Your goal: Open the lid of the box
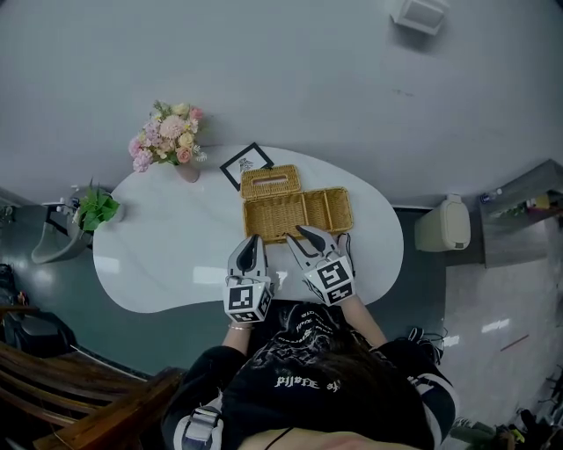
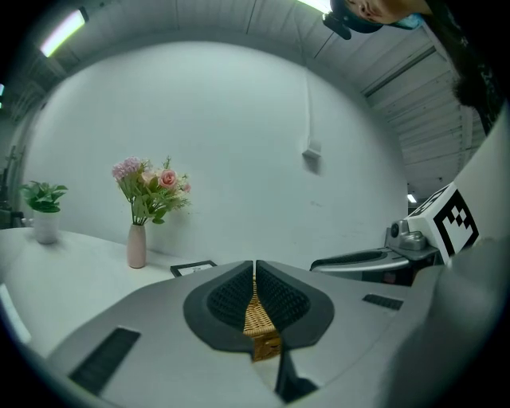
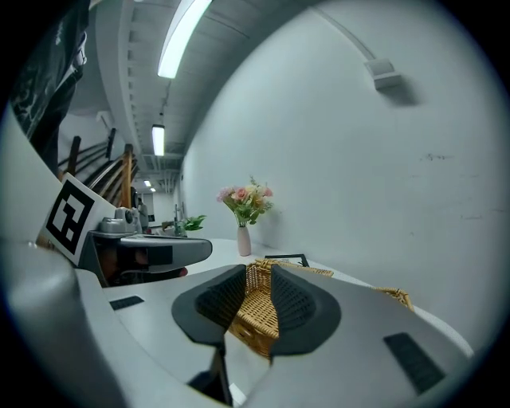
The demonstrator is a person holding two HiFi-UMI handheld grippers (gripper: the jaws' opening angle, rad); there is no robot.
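- Box (image 1: pixel 297 211): near rim partly covered by the tips of the right gripper (image 1: pixel 295 235). Could not tell whether those jaws touched the wicker.
- Left gripper view: only a thin sliver of wicker showed through the slit of the left gripper (image 2: pixel 254 271); its own body masked everything else of the box.
- Framed card (image 1: pixel 246 164): print too small to read.
- Person's hands: hidden under the gripper bodies, only the wrists showed.
- Wall fitting (image 1: pixel 420 13): cut by the top edge, kind not made out.
- Shelf (image 1: pixel 526 206): cut by the right edge, items on it too small to tell.
- Wooden chair (image 1: pixel 88 395): cut by the lower left edge.
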